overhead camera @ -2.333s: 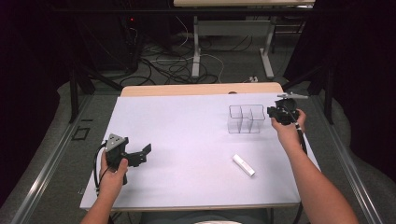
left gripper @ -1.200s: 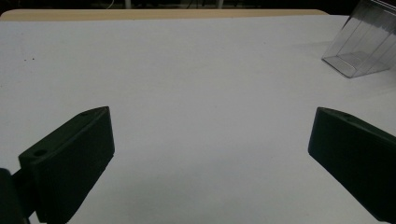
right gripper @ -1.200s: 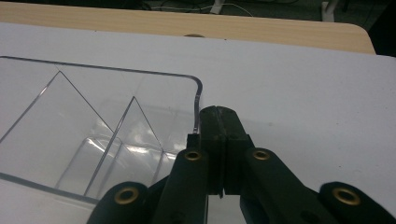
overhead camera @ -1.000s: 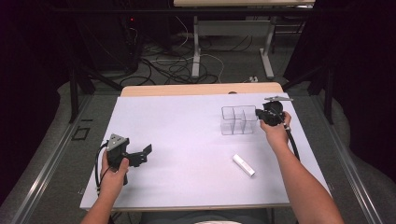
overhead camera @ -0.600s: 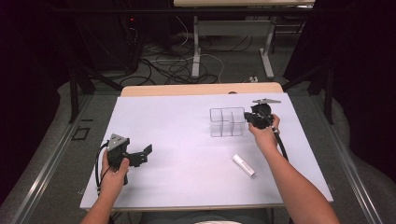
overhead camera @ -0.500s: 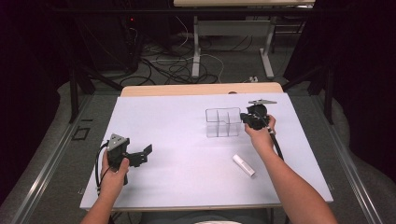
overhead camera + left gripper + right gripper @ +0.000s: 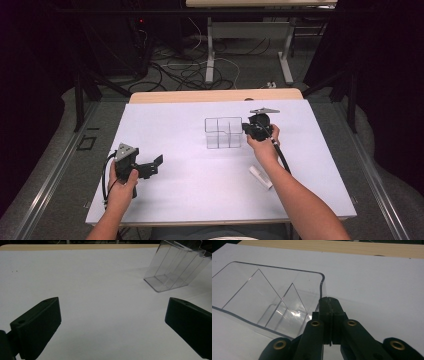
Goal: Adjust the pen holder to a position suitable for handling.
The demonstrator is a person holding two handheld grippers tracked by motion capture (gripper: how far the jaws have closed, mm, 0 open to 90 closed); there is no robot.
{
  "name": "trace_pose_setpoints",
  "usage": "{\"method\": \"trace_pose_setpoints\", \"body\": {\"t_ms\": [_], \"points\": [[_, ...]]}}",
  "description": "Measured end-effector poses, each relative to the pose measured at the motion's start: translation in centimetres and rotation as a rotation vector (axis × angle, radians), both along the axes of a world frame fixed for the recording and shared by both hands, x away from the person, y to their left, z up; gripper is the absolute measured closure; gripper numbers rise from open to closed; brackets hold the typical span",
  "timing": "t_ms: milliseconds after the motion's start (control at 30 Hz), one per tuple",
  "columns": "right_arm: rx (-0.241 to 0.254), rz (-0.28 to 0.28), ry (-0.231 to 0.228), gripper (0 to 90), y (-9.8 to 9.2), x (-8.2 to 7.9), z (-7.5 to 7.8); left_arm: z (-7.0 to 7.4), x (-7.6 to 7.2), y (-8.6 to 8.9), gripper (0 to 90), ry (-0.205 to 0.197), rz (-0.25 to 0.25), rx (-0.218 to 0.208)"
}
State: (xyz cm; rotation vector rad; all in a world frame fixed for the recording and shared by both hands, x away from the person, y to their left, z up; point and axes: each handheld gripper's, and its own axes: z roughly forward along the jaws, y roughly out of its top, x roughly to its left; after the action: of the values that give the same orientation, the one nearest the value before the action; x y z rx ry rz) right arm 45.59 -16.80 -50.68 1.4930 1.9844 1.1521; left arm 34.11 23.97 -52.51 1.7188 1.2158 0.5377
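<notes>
One clear plastic organiser box with inner dividers [image 7: 223, 133], standing near mid-tabletop [image 7: 175, 120], white-covered; box wall pinched at its right edge between fully closed jaws of right hand-held gripper [image 7: 248, 127]. Thin-wall grip close to one corner: risk of box tipping or twisting out if dragged fast; slip likely on smooth plastic. One white cylindrical stick [image 7: 262, 176] lying just beside right forearm: risk of sleeve knocking it. Left hand-held gripper [image 7: 156, 164] wide open, empty, well apart from box. Count: two grippers, one box, one stick.
</notes>
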Motion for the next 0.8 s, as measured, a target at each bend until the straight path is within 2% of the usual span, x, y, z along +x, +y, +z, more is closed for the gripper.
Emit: {"method": "trace_pose_setpoints", "body": {"t_ms": [300, 467, 700, 800], "points": [[0.017, 0.009, 0.013, 90.0, 1.3, -0.1, 0.0, 0.0, 0.0, 0.0, 0.4, -0.001, 0.001, -0.002], [0.021, 0.014, 0.017, 89.9, 1.3, 0.0, 0.0, 0.0, 0.0, 0.0, 0.4, 0.000, 0.000, -0.002], [0.020, 0.021, 0.020, 79.8, 0.7, -0.1, 0.3, 0.0, 0.0, 0.1, 0.4, 0.000, 0.001, 0.001], [0.014, 0.032, 0.006, 74.7, 0.4, -0.2, 0.7, 0.0, 0.0, 0.1, 0.4, 0.000, 0.000, 0.000]]}}
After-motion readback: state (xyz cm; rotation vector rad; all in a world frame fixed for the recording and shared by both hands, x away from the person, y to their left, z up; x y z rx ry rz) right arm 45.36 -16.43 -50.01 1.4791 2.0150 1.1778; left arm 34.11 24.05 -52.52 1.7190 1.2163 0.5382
